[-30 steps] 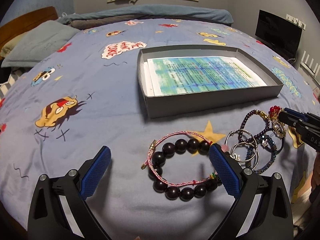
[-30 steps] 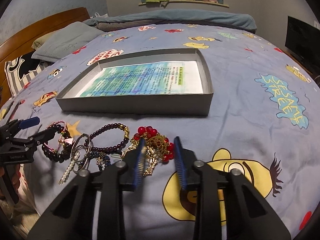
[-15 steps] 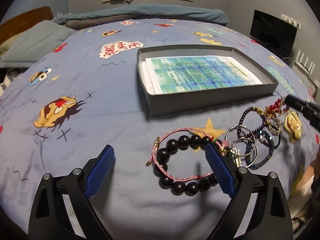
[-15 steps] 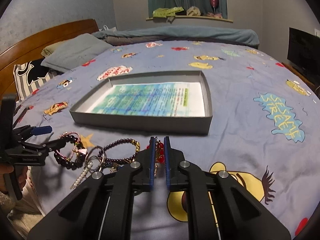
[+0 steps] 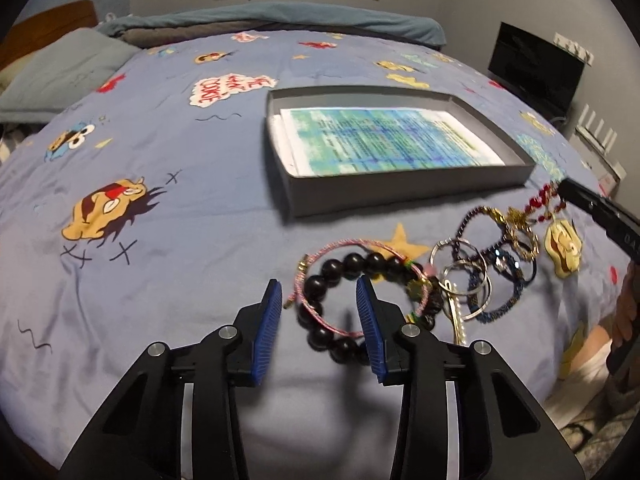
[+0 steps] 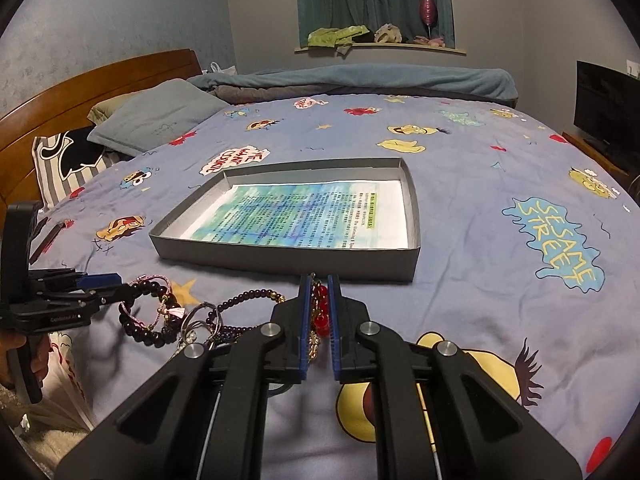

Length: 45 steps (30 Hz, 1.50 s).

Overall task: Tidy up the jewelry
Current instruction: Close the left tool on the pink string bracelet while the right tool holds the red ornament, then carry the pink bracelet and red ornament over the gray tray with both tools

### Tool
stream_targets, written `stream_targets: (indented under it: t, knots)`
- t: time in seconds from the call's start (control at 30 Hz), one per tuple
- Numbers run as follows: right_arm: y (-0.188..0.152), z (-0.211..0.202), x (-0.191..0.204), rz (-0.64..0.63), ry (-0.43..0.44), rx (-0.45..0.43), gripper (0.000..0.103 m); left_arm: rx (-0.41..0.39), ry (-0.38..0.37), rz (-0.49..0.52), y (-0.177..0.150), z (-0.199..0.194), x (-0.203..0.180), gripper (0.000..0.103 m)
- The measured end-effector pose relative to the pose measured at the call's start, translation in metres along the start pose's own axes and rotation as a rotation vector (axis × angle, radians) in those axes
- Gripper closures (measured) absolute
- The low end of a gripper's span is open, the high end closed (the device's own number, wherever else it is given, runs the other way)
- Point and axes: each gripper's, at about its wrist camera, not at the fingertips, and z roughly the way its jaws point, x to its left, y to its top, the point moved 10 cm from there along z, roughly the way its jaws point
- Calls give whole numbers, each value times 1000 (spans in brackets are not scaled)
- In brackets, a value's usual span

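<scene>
A grey shallow box (image 5: 404, 194) with a printed sheet inside lies on the bed; it also shows in the right wrist view (image 6: 288, 258). My left gripper (image 5: 318, 292) is partly open, its jaws around one side of the black bead bracelet (image 5: 352, 266) with a pink cord bracelet (image 5: 340, 246). My right gripper (image 6: 320, 286) is shut on a red bead and gold jewelry piece (image 6: 320, 316), lifted above the bed before the box. Silver rings (image 5: 460, 276) and a purple bead bracelet (image 5: 476, 220) lie in a heap to the right.
The blue cartoon bedspread (image 5: 160, 200) covers the bed. A grey pillow (image 6: 156, 120) and wooden headboard (image 6: 100, 76) are at the far left. A black screen (image 5: 532, 72) stands at the right. A rolled blanket (image 6: 360, 80) lies along the far edge.
My left gripper has narrowed around the black bead bracelet. My right gripper shut on the red bead piece and rose, lifting it off the bedspread.
</scene>
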Motion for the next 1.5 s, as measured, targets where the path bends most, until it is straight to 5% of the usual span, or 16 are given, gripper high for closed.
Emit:
stream_targets:
  t: [0.13,0.3,0.57,0.8,0.83,0.9,1.5]
  knots:
    - [0,-3,2,-2,4,-4,95,21,7,-25,-4,6,4,64]
    - [0,-5,2,-4,5,-7,95,33,-6,-30,-5,7,4,88]
    - [0,-8,7,-12,11,-12,95,46,16,-18,-6,9,7,88]
    - [-1,-8,7,-15,10,-10,95,22,17,-46,2,8,14,77]
    - [0,-8,8,-15,10,-10,95,24,14,-46,3,9,15,78]
    - [-1,-8,8,-15,10,-10,95,29,-7,-50,3,10,14,100]
    - [41,-24,9,-39,52,-59,95,-139,-102,64,53,-46,-23,100]
